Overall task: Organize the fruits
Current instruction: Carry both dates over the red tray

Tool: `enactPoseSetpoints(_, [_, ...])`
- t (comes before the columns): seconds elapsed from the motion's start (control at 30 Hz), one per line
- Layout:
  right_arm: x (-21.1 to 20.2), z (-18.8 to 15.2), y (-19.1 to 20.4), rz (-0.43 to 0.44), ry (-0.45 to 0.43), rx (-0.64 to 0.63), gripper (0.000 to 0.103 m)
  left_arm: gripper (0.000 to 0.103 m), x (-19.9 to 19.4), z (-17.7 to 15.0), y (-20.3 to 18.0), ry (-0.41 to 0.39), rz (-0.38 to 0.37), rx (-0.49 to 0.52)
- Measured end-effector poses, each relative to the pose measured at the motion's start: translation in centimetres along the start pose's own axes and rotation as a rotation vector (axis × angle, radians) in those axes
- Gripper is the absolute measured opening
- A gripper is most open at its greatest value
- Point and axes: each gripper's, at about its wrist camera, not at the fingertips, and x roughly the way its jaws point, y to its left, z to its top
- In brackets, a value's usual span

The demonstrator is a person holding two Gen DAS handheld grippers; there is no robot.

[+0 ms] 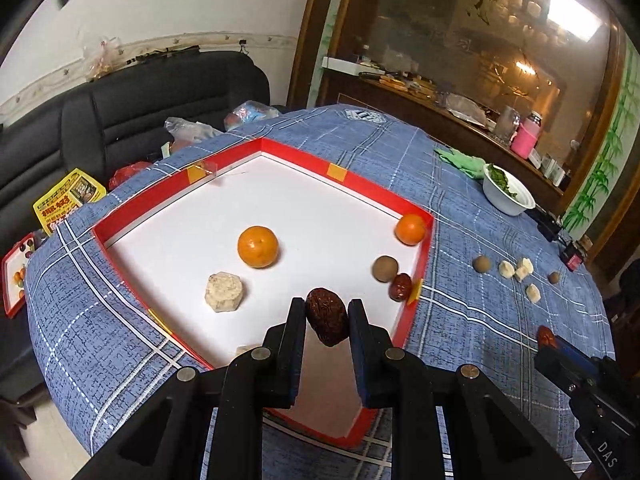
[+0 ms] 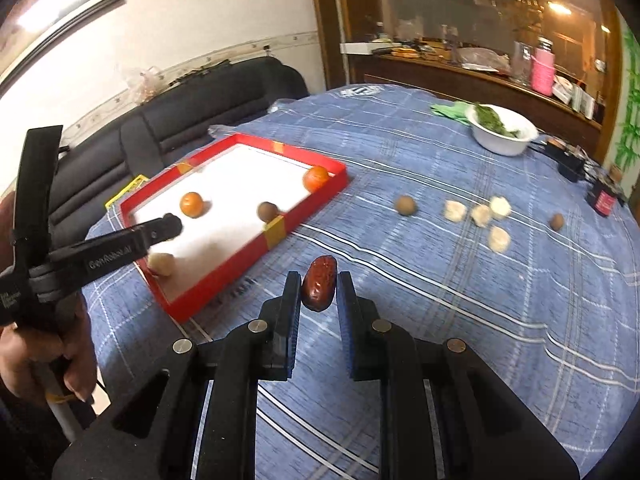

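A red-rimmed white tray (image 1: 344,172) lies on the blue checked tablecloth. It holds two oranges (image 1: 258,246) (image 1: 410,229), a brown longan (image 1: 385,268), a red date (image 1: 400,287) and a pale cake piece (image 1: 223,291). My left gripper (image 1: 326,312) is shut on a dark red date (image 1: 327,316) above the tray's near part. My right gripper (image 2: 319,286) is shut on a red date (image 2: 319,288) above the cloth, right of the tray (image 2: 304,216). The left gripper also shows in the right wrist view (image 2: 172,226).
Loose on the cloth right of the tray lie two longans (image 2: 405,205) (image 2: 556,222) and several pale cake pieces (image 2: 480,214). A white bowl of greens (image 2: 502,128) stands far right. A black sofa (image 1: 132,108) and a wooden cabinet (image 1: 460,120) stand behind the table.
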Motion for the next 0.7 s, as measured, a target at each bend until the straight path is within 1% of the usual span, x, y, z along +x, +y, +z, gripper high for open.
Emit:
enactPoseSetpoints(0.37, [4.7, 3.3, 5.0, 0.090, 0.034, -0.073, 0.017, 0.020, 1.9, 1.2, 2.5, 0.019, 0.045, -0.050])
enactPoseSetpoints(0.6, [7.2, 4.6, 7.3, 0.123, 0.048, -0.096, 0.017, 0.020, 3.3, 2.1, 3.1, 0.026, 0.083, -0.048])
enactPoseSetpoints(0.7, [8.5, 4.9, 7.8, 0.137, 0.061, -0.094, 0.017, 0.020, 4.2, 2.5, 3.0, 0.040, 0.112, -0.035])
